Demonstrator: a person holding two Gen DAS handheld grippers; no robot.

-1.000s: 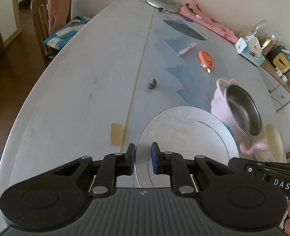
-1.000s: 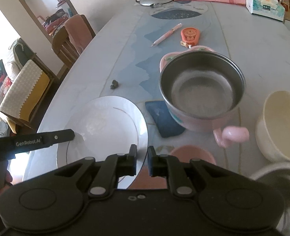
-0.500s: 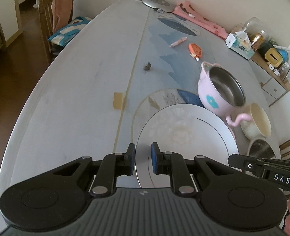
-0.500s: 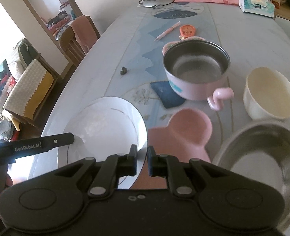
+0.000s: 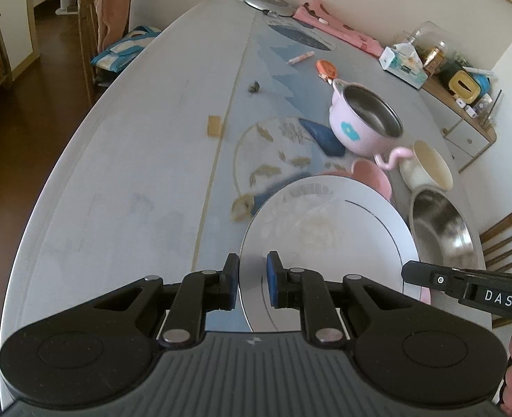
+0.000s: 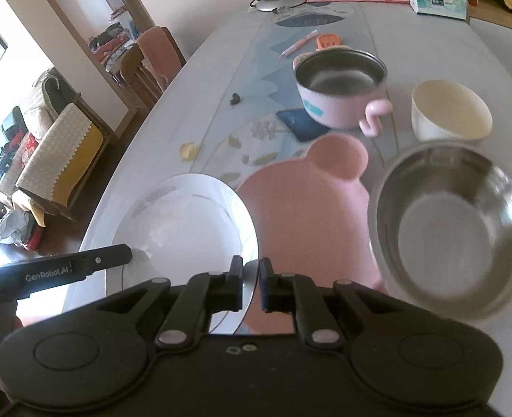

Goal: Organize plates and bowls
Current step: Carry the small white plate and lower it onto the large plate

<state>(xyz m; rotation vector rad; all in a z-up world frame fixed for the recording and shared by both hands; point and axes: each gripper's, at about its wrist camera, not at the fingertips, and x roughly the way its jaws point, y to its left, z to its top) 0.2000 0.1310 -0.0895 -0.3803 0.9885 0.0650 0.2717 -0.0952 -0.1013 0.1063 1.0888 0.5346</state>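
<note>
Both tongs pinch the same white plate (image 5: 325,229), one on each side of its rim: the left tongs (image 5: 250,279) clamp the near left edge, the right tongs (image 6: 250,283) clamp the opposite edge, with the rim running between the pads in both views. The plate appears held above the counter (image 5: 134,173), close to level, its eating face up; being round it has no real long axis, so what matters is the line between the two grips, which runs across the plate from one hand to the other.

Below and beside it sit the pink bear-eared plate (image 6: 308,208), the steel bowl (image 6: 454,229), the cream bowl (image 6: 450,111) and the pink pot (image 6: 342,87) with its curled handle.

Risks, as I judge them: each grip catches only a thin slice of glazed rim, so if the hands drift apart or one tilts, the plate could slip out and drop onto the pink plate. If the hands squeeze toward each other unevenly, the plate may pivot around the grip line and tip. Its far edge also passes near the steel bowl, so a low carry could knock that bowl or clip the pot handle
</note>
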